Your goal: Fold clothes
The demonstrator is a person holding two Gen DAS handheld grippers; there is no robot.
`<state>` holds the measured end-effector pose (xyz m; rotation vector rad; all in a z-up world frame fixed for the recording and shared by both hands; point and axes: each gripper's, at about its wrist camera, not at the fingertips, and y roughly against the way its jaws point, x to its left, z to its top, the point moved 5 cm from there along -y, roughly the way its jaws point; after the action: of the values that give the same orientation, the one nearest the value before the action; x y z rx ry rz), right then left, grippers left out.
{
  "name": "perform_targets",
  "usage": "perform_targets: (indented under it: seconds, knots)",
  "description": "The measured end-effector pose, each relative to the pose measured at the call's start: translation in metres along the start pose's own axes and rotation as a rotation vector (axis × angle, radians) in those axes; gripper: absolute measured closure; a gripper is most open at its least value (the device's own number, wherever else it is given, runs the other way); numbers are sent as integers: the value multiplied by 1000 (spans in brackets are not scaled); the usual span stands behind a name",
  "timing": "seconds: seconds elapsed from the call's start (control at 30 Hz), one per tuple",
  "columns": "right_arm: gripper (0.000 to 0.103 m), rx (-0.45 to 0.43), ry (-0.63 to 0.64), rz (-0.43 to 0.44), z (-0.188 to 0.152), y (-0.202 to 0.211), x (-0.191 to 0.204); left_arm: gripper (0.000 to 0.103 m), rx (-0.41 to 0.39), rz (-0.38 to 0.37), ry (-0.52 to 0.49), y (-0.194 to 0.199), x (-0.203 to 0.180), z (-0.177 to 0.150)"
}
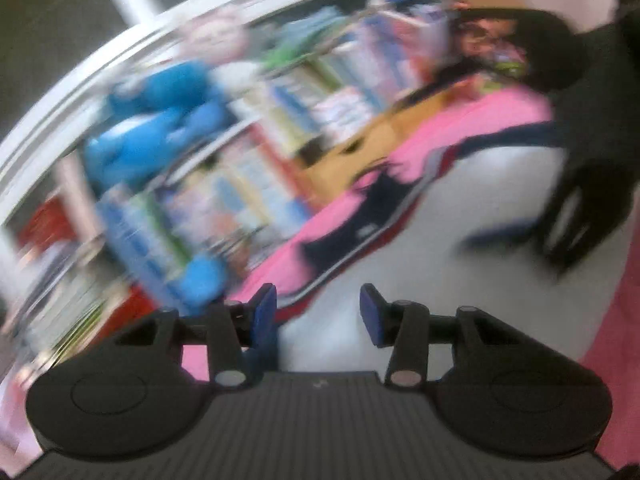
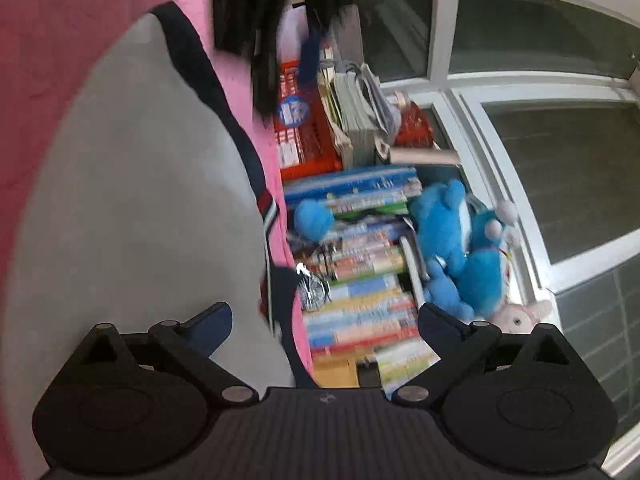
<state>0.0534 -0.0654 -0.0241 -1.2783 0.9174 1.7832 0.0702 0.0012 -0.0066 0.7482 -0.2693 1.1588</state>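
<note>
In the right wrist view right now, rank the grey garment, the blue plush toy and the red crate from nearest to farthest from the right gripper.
1. Grey garment: lies under the right gripper, left finger over it.
2. Blue plush toy: ahead to the right, by the window.
3. Red crate: farthest, beyond the book stacks.

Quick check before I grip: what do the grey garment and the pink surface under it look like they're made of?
Grey garment: looks like soft matte knit, probably cotton jersey; it lies in smooth folds without shine, and has navy edging with red and white stripes. Pink surface: seems a matte woven or brushed sheet; faint wrinkles show, no gloss. Blur in the left wrist view prevents finer judgement.
</note>
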Motion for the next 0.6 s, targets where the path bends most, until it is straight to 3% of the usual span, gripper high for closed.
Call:
perform_targets:
  seconds: [0.1,0.17,0.23,0.33,0.57,0.6]
  knots:
    - [3,27,-54,31,-1,-21,5,59,21,-28,-46,-38,-25,6]
    - [3,55,-118,44,-11,-29,2,59,70,-16,-32,-55,-22,-12]
    - [3,112,-199,48,-32,-35,-5,59,69,-10,-6,-57,-16,-26]
    - [14,225,-282,33,-78,-35,-12,59,60,-26,15,-53,-9,-31]
    - [16,470,-438,-53,-187,-3,-29,58,57,-64,102,-50,11,-43]
    - [16,515,-505,-57,-202,3,-34,58,64,-63,126,-51,15,-45]
